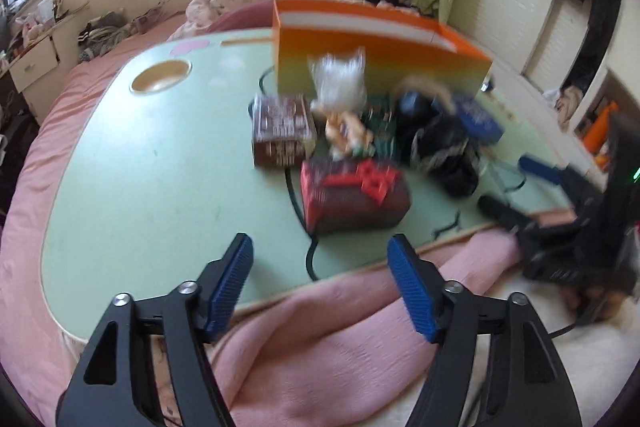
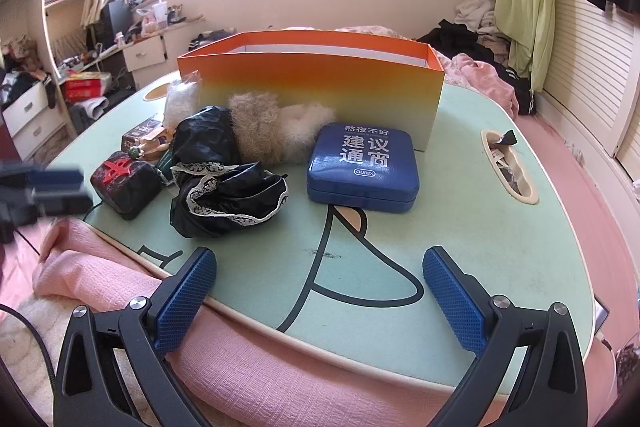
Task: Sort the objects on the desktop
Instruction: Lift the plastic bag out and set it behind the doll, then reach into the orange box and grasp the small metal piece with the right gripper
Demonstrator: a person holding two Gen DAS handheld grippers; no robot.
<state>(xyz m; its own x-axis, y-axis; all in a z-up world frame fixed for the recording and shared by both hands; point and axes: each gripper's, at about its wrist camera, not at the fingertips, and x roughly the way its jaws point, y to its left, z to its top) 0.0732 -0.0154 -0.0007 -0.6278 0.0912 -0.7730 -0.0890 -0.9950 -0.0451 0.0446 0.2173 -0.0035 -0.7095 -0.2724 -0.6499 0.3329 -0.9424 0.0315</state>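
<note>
Both tongs hung empty with jaws spread wide at the near edge of the surface; we judged that sorting had not yet begun. The right tongs faced the tin, which lay flat and closed at their 12 o'clock, just before the box. The box stood open-topped behind all the items, presumably the destination. At the tin's 9 o'clock lay the black cloth, with the fur behind it against the box wall. The left tongs pointed at the dark block, nearest at their 12 o'clock. Beyond it sat the brown carton, the figurine and the bag, blurred.
</note>
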